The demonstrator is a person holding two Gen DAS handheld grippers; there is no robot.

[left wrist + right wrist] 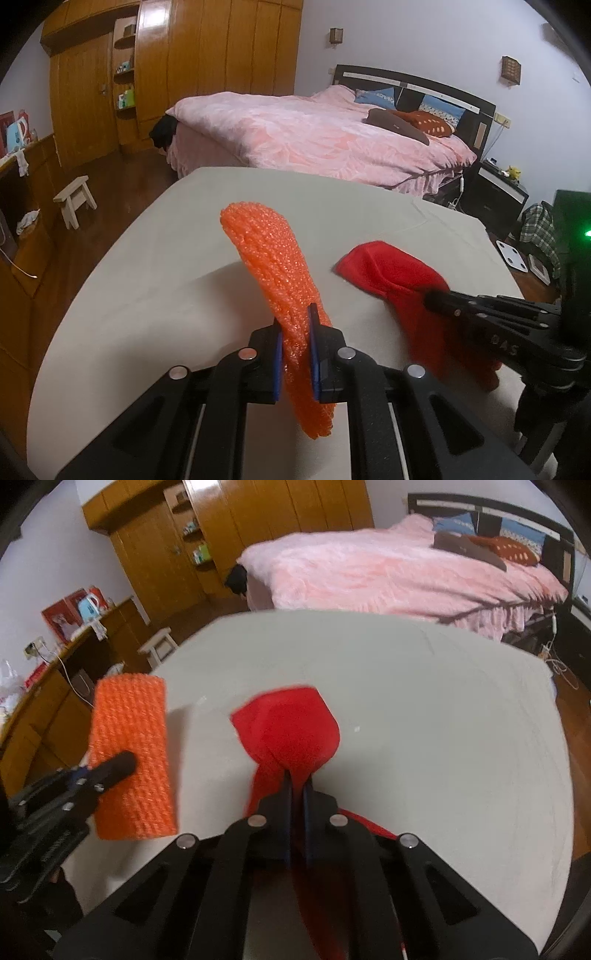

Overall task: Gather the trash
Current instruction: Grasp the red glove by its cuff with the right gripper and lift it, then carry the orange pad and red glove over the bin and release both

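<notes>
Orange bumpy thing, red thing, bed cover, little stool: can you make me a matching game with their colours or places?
Things:
1. bubble wrap
2. red cloth
3. bed cover
4. small stool

Matches:
A. pink
B. on the wooden floor
C. clamped in the left gripper
D. clamped in the right gripper

Pairs: 1-C, 2-D, 3-A, 4-B
</notes>
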